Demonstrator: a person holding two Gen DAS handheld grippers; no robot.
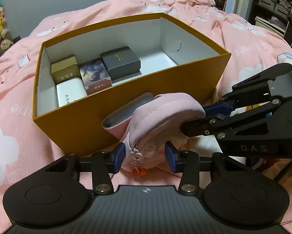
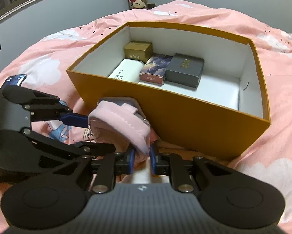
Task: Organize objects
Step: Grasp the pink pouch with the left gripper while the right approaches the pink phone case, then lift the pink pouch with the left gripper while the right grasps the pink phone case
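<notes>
Pouch [image 1: 155, 117], pink and soft, hangs just outside the box [image 1: 126, 105] near wall, pinched by both the left hand-held gripper [image 1: 145, 156] and right hand-held gripper [image 2: 142, 159]; lift it clear of the rim before lowering into the bare right half.

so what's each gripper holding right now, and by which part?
Both hold the pink zip pouch, outside the orange box. Left gripper clamps its zipper end; right gripper pinches the padded seam edge opposite.

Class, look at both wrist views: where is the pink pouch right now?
The pink pouch is outside the orange box, against its near wall above the pink bedding, held between the left gripper and right gripper.
</notes>
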